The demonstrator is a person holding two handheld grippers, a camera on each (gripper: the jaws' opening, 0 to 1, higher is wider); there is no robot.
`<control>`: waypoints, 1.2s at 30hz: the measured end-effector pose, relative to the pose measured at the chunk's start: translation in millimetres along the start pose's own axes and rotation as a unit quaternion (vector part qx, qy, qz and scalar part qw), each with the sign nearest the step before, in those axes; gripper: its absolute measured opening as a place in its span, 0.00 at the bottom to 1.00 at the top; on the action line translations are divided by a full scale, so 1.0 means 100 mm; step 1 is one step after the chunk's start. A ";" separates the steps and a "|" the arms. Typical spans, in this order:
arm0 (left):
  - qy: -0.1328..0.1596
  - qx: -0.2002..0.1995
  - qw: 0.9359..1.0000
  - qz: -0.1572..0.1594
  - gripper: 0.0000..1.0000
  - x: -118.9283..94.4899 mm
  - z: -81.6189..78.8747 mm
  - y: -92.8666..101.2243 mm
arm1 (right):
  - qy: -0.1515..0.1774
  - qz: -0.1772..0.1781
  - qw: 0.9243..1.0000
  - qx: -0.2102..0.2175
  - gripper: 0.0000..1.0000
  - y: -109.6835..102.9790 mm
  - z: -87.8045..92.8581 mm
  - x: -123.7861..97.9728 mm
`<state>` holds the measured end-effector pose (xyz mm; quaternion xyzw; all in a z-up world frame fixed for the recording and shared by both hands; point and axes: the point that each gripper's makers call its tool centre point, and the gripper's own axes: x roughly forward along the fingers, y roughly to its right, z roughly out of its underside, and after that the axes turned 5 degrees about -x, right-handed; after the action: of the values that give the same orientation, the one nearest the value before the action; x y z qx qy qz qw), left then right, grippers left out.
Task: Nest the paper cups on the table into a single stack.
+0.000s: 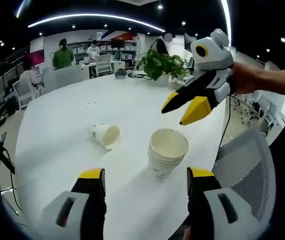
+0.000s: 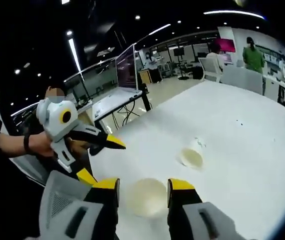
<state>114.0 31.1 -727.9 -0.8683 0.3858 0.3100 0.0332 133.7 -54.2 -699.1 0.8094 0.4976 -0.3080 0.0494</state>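
Here the bench [image 1: 57, 145] is a wide, smooth white top with a rounded edge, standing in a big open-plan office with dark ceilings, strip lights and spotlights; a leafy green potted plant [image 1: 161, 64] sits at its far side, a grey mesh-backed chair [image 1: 247, 170] is pulled up close, and people stand among desks and shelves in the background. On the bench a stack of paper cups [image 1: 166, 152] stands upright, mouth up, several off-white rims nested one inside another, with a small dark mark low on its side that is too small to read; well apart from it a single paper cup [image 1: 104, 135] lies tipped on its side, its open mouth facing the stack. The left gripper [image 1: 145, 176], grey plastic with yellow-capped black fingers [image 1: 92, 176], hangs low over the bench, its fingers spread wide and holding nothing; the stack stands just beyond them. The right gripper [image 2: 143, 185] hovers above the stack, fingers likewise spread and empty; from the left gripper view its yellow and black tips angle down toward the bench, gripped by a bare hand [image 1: 250, 80].
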 end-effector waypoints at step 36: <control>0.045 -0.090 0.993 -0.056 0.71 -0.17 -0.08 -0.26 | 0.041 0.066 0.997 0.029 0.61 0.90 -0.36 0.52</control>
<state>127.1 57.8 -716.0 -0.9010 0.3080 0.3020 -0.0451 241.3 -44.6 -718.5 0.8534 0.4356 -0.2851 0.0258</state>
